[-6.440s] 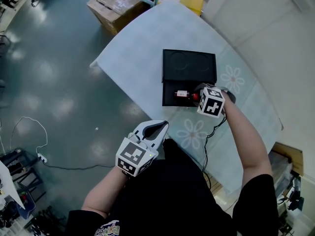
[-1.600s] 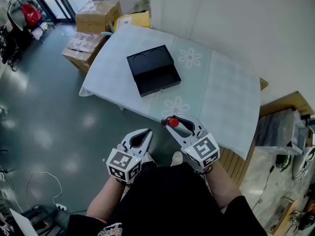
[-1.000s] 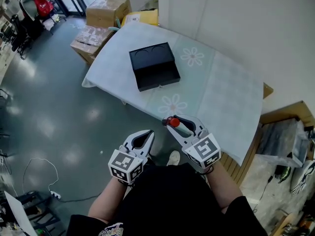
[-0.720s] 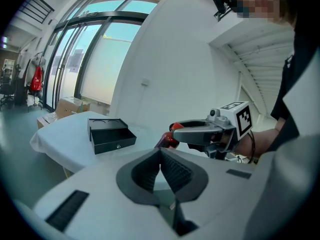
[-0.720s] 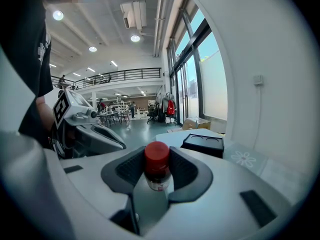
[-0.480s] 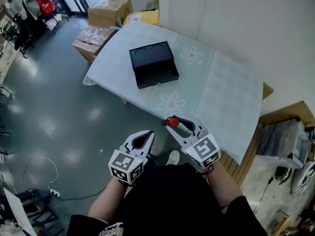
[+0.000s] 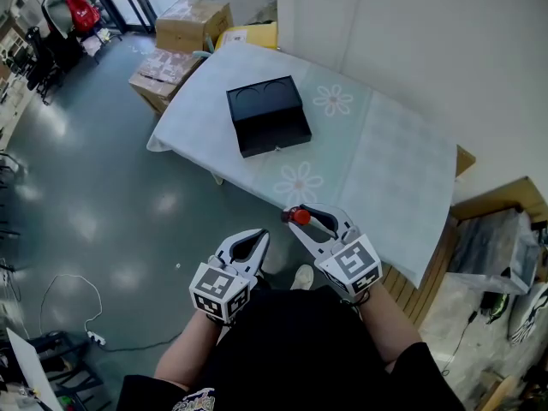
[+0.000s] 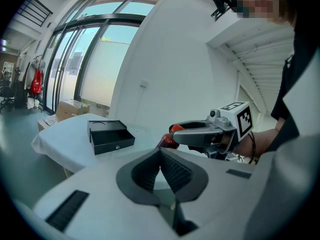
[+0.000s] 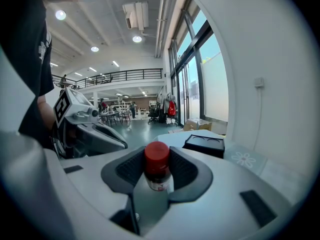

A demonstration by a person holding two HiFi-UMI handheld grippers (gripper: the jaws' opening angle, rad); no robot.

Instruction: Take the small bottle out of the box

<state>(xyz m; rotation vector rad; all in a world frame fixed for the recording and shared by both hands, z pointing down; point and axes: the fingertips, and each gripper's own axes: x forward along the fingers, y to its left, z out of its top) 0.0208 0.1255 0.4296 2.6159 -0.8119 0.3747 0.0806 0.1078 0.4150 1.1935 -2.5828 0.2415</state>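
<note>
Gripping the small red-capped bottle (image 9: 157, 166) upright between their pads, the right tongs (image 7: 300, 222) hang at the tabletop's (image 7: 385, 161) near edge, well apart from the open black box (image 7: 267, 115). Beside them, the left tongs (image 8: 161, 159) are closed together, empty.

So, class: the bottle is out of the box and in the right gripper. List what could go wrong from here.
The small bottle sits in the right gripper, apparently over the floor, short of the table: a slip would likely drop it there. The black box lies open on the table; a low return pass might knock it.
</note>
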